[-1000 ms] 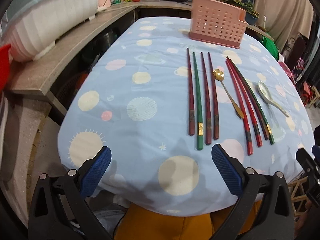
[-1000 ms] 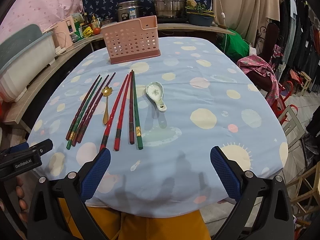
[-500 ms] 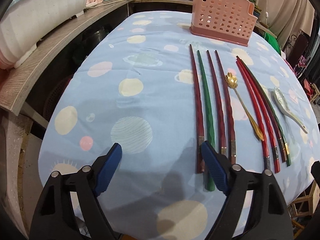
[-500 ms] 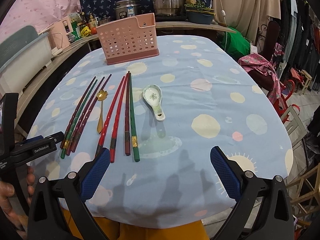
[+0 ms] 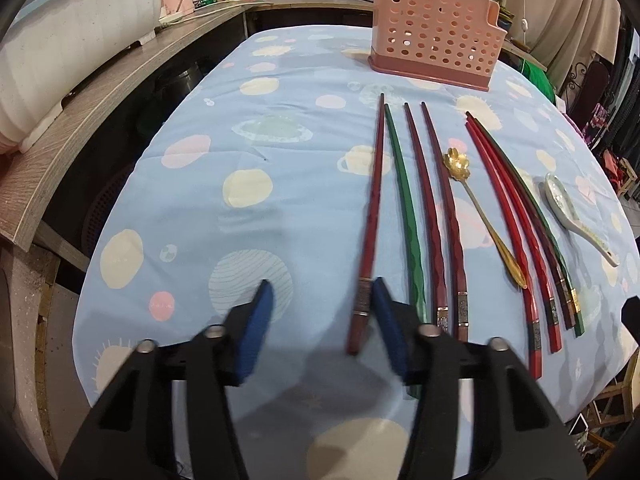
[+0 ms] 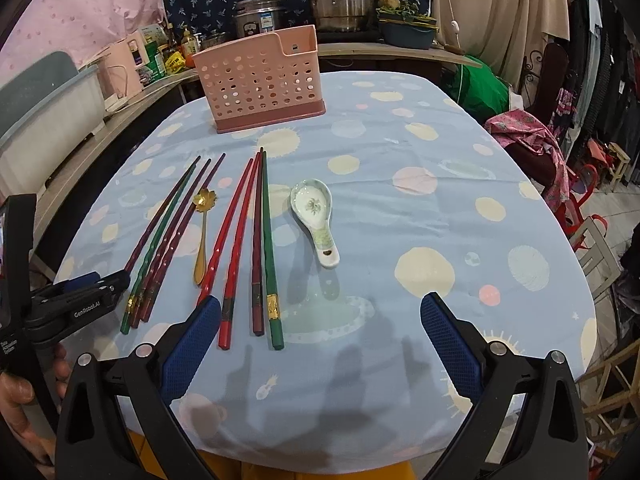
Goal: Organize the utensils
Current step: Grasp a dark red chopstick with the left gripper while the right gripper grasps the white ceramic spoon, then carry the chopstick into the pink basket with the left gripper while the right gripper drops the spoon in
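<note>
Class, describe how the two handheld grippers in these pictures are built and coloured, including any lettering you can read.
Both the left gripper and right gripper have black plastic arms with silver rivets and blue textured pads. The left one's side reads "GenRobot.AI" in white.

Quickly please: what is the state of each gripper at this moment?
Left gripper: jaws have just been closing around the dark red chopstick; only one pad touches it, not gripped yet.
Right gripper: wide open, holding nothing.
</note>
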